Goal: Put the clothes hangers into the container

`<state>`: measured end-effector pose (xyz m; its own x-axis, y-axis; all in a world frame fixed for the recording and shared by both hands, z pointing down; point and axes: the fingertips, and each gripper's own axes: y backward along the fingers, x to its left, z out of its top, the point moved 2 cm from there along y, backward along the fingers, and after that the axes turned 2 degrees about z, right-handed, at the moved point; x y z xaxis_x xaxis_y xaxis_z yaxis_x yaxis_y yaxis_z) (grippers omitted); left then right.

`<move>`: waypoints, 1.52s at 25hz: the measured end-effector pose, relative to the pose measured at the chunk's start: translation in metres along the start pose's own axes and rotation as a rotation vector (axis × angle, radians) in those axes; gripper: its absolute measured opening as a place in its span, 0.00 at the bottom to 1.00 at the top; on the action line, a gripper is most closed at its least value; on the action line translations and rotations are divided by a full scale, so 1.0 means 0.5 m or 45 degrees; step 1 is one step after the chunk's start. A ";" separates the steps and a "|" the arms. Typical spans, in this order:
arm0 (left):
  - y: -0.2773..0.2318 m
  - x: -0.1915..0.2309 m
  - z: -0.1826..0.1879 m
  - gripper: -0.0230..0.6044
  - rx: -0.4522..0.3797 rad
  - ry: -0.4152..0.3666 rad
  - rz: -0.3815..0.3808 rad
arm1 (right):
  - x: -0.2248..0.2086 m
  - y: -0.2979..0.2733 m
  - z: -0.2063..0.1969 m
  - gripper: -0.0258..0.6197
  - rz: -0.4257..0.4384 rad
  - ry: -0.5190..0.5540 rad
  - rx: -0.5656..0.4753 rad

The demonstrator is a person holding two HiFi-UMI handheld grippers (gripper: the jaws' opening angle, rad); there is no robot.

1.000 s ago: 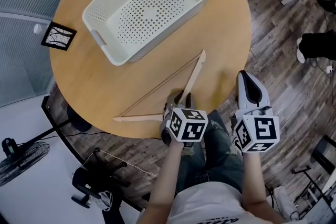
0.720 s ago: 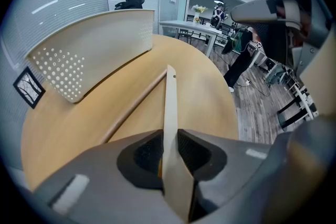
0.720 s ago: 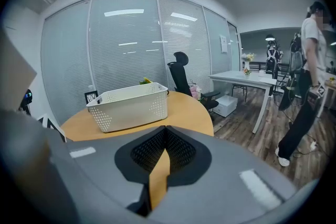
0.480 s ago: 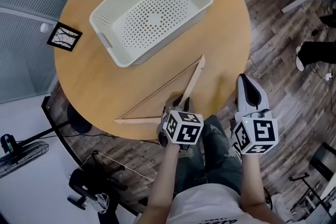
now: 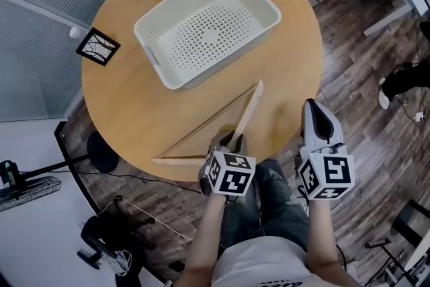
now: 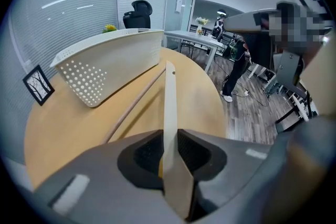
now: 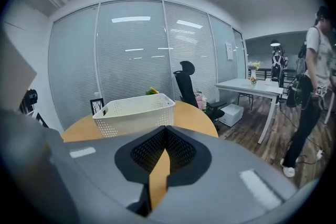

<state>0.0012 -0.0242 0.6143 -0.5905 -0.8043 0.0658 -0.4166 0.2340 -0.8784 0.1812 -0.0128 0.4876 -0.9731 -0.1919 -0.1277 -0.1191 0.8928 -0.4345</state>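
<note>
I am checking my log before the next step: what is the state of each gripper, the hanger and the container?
left gripper: shut on the clothes hanger.
right gripper: shut, holding nothing.
clothes hanger: clamped by one arm, not yet in the container.
container: upright on the table, empty.

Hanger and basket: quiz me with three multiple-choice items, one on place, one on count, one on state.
1. Where is the wooden hanger relative to the white basket?
A. inside it
B. outside it, on the table
C. hooked on its rim

2. How many hangers does the head view show?
A. one
B. two
C. three

3. How do the left gripper jaws stand?
A. wide open
B. shut on the hanger
C. shut on nothing

Answers: 1 B, the basket is empty and the hanger lies on the wood beside it. 2 A, only one wooden triangle shows. 3 B, the left gripper view shows the hanger's arm clamped between the jaws.
</note>
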 end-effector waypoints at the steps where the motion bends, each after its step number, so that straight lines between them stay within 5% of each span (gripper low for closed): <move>1: 0.008 0.005 0.001 0.18 -0.008 0.010 0.006 | 0.004 -0.001 0.007 0.07 0.007 0.007 -0.008; 22: 0.196 0.054 0.034 0.18 -0.244 0.185 0.146 | 0.123 0.012 0.133 0.07 0.214 0.132 -0.167; 38: 0.341 0.118 0.073 0.18 -0.424 0.255 0.342 | 0.188 0.015 0.198 0.07 0.336 0.174 -0.252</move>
<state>-0.0793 -0.0516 0.4510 -0.8157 -0.5780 -0.0243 -0.4108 0.6082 -0.6793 0.1082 -0.0644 0.3841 -0.9913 0.0999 -0.0862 0.1167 0.9687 -0.2193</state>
